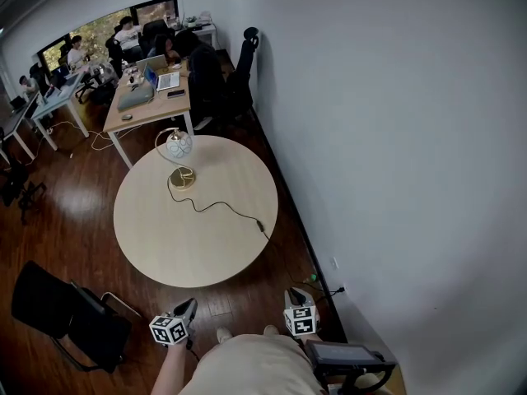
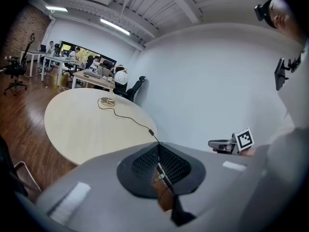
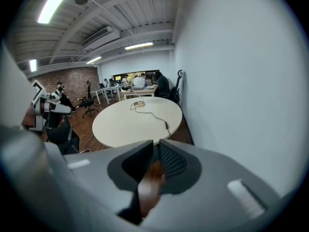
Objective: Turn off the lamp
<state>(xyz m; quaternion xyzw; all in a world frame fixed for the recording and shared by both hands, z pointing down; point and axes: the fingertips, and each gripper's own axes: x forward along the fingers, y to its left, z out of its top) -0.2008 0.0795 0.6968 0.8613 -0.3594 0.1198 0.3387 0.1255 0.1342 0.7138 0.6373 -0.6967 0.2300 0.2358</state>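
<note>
**Both grippers hang short of the bench, with the lamp at its far side**

The left gripper (image 1: 189, 305) and right gripper (image 1: 296, 295) both have their jaws closed on nothing. The lamp (image 1: 179, 145) stands across the bench (image 1: 206, 249). Its cord (image 1: 222, 207) runs to a dark block (image 1: 260, 226), likely the switch. I cannot tell whether the lamp is lit, so this fits either approaching or backing off. Pressing the block calls for one steady, closed tip.

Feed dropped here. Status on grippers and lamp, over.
Left gripper, right gripper: jaws shut, empty, short of table. Lamp on table's far side. Only its cord across the top.
</note>
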